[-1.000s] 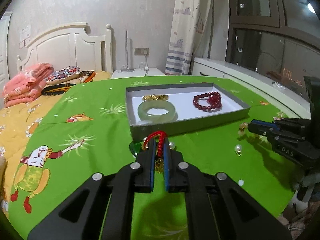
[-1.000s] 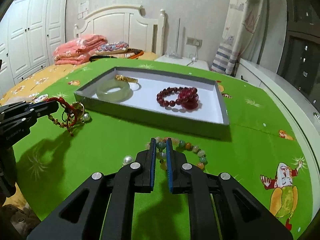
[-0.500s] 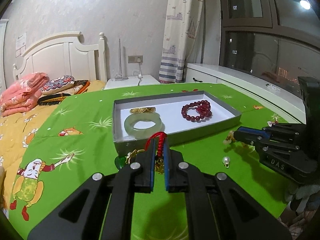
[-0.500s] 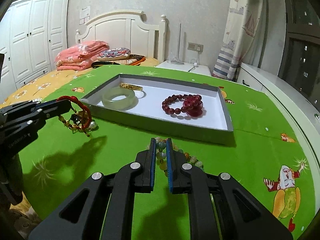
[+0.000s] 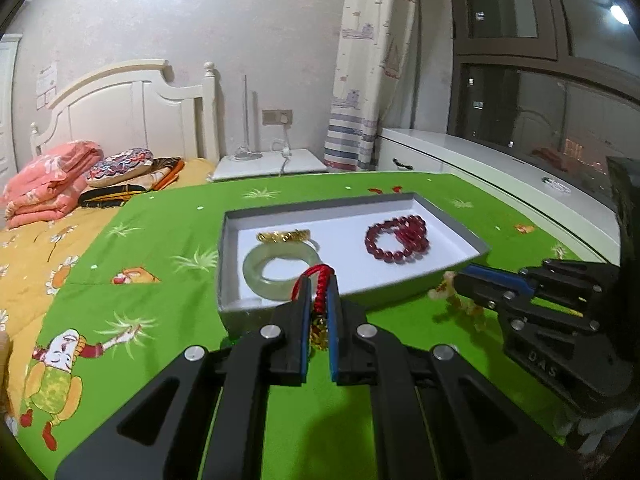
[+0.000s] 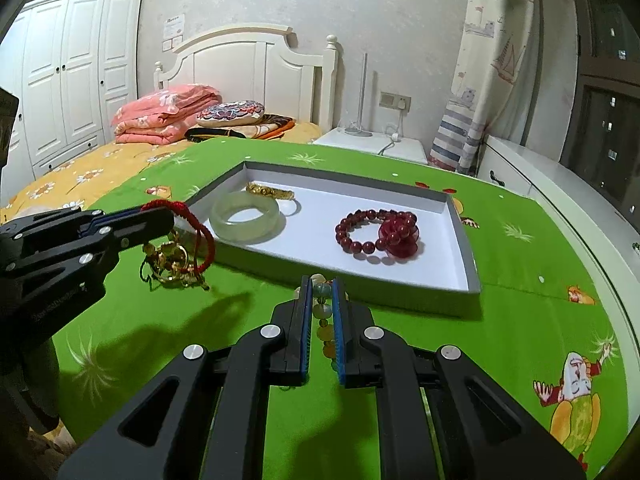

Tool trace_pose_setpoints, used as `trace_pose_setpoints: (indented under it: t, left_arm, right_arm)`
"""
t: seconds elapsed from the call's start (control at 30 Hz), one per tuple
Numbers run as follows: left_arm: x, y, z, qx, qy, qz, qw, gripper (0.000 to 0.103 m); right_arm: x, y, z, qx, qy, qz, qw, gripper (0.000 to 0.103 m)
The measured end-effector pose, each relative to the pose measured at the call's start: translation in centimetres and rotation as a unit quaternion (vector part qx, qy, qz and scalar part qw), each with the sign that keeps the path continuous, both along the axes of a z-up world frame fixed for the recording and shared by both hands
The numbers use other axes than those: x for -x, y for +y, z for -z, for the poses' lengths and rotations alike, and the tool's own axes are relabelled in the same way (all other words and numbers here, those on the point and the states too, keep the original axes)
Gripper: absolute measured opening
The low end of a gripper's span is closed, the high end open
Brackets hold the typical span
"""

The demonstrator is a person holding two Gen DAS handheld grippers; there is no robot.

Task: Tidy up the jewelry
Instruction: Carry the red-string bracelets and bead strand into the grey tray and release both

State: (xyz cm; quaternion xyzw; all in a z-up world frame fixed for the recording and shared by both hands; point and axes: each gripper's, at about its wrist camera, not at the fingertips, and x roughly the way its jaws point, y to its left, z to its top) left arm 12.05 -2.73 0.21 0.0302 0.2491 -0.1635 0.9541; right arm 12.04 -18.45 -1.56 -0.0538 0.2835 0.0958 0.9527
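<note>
The grey tray (image 6: 460, 236) sits on the green cartoon-print cloth (image 6: 520, 264) that covers the worktop, and everything else can be placed from it. Inside the tray, a pale green jade bangle (image 6: 245, 222) lies toward its left end with a gold bracelet (image 6: 270, 191) just behind it, touching or nearly so. A dark red bead bracelet (image 6: 378, 231) is bunched up toward the tray's right end.

The left hand-held gripper (image 5: 319, 300) is clamped on a red cord bracelet (image 6: 196, 228) with gold charms. The bracelet hangs off the cloth just outside the tray's near-left corner, the charms dangling below the fingers.

The right hand-held gripper (image 6: 320, 304) is closed on a string of pale mixed-colour beads (image 6: 322, 312). It is held in front of the tray's near wall, about midway along it. In the left wrist view the beads dangle from the tips near the tray's near-right corner.

A bed (image 6: 60, 184) with folded pink bedding lies beyond the tray's left end.
</note>
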Motion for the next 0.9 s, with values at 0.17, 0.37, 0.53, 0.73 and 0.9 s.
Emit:
trace_pose_setpoints:
  t: [0.17, 0.37, 0.53, 0.73, 0.9]
  left_arm:
    - [-1.5, -0.5, -0.4, -0.004, 0.004, -0.010, 0.9999, 0.007]
    - [-3.5, -1.4, -0.2, -0.003, 0.020, -0.010, 0.9997, 0.007]
    - [-5.3, -2.2, -1.1, -0.001, 0.018, -0.007, 0.9998, 0.007]
    - [-7.2, -3.2, -2.7, -0.001, 0.005, -0.008, 1.0000, 0.007]
    - [-8.8, -3.8, -3.6, -0.002, -0.001, -0.010, 0.9999, 0.007]
  right_arm:
    - [-0.9, -0.6, -0.7, 0.000, -0.004, 0.012, 1.000, 0.010]
    - [-2.7, -1.1, -0.5, 0.002, 0.011, 0.021, 1.000, 0.010]
    - [-4.3, -1.1, -0.9, 0.007, 0.010, 0.022, 1.000, 0.010]
    - [-6.6, -1.3, -2.5, 0.004, 0.000, 0.023, 1.000, 0.010]
    - [-8.1, -0.7, -3.5, 0.009, -0.007, 0.019, 1.000, 0.010]
